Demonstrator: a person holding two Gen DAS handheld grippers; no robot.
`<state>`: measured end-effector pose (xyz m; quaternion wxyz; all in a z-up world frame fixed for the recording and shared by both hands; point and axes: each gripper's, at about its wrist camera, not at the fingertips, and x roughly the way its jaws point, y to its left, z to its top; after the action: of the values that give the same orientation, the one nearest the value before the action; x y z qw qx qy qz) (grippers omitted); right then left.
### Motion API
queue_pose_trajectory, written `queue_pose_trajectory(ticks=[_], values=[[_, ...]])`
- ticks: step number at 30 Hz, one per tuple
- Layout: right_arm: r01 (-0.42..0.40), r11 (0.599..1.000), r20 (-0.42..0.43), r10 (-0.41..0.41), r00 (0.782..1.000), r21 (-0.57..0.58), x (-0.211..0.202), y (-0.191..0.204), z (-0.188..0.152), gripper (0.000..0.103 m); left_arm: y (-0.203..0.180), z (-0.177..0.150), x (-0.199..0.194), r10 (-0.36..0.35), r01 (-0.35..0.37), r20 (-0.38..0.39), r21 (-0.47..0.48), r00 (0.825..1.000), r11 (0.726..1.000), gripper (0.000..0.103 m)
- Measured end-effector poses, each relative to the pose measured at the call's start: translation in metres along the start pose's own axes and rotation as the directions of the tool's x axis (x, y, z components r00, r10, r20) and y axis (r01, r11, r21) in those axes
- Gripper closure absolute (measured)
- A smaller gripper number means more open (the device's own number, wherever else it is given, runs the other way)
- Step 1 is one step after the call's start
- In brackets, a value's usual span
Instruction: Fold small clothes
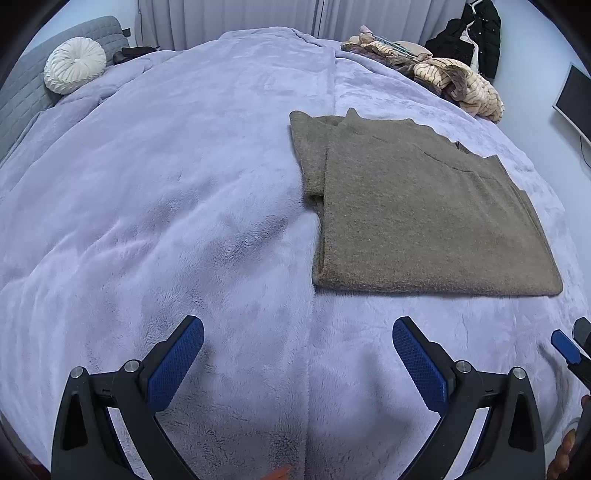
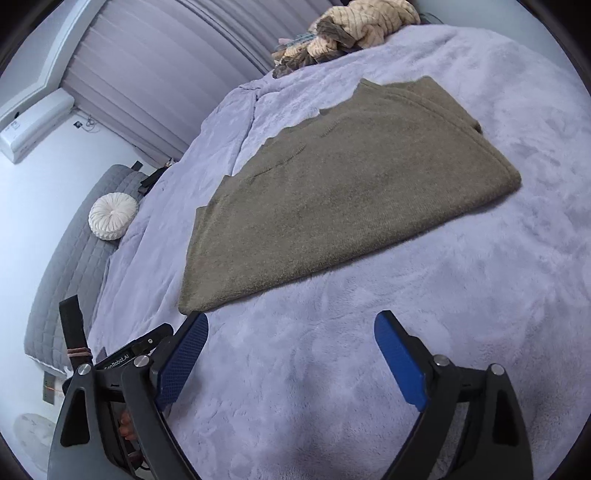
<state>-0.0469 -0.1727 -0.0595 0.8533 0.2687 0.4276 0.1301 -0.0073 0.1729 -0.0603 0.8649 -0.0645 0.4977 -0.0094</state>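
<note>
Two wrist views over a bed covered by a lilac plush blanket (image 1: 184, 206). The left gripper (image 1: 297, 365) hangs above bare blanket with its jaws spread wide and nothing between them; the right gripper (image 2: 291, 360) is likewise released and empty, its jaws apart over bare blanket just near of the garment.

The task's item, an olive-brown knitted sweater (image 1: 424, 214), lies flat on the right half of the bed, folded into a rough rectangle. One sleeve or side panel shows as a narrower strip along its left edge in the left view. Neither gripper touches it. A heap of unfolded clothes (image 1: 443, 77) waits at the far right corner, near dark coats (image 1: 476, 33) hanging on the wall. A round white cushion (image 1: 74, 64) rests at the far left by the grey headboard (image 1: 22, 96).

Judged risks from here: the fold appears complete, yet the far edge looks stepped and uneven, so a careless regrasp could drag the layers apart. The plush pile may snag the knit if the sweater is slid, not lifted. Reaching for the heap across the folded piece could brush and disturb it.
</note>
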Motion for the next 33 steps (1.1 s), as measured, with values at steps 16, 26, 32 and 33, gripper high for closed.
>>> queue_pose_trajectory(ticks=[16, 26, 32, 33], values=[[-0.077, 0.995, -0.130, 0.084, 0.988, 0.059, 0.039, 0.019, 0.004, 0.000, 0.019, 0.004, 0.019, -0.025, 0.022, -0.074, -0.036, 0.997, 0.999, 0.001], [-0.140, 0.976, -0.182, 0.170, 0.969, 0.164, 0.071, 0.020, 0.009, 0.000, 0.030, 0.022, 0.022, -0.106, 0.101, -0.064, -0.079, 0.992, 0.992, 0.001], [-0.215, 0.945, -0.199, 0.266, 0.943, 0.244, 0.102, 0.029, 0.014, 0.000, 0.043, 0.044, 0.028, -0.198, 0.191, -0.037, -0.143, 0.980, 0.971, 0.001], [-0.227, 0.939, -0.200, 0.282, 0.938, 0.258, 0.108, 0.032, 0.014, 0.000, 0.045, 0.047, 0.031, -0.219, 0.210, -0.038, -0.158, 0.975, 0.965, 0.001]])
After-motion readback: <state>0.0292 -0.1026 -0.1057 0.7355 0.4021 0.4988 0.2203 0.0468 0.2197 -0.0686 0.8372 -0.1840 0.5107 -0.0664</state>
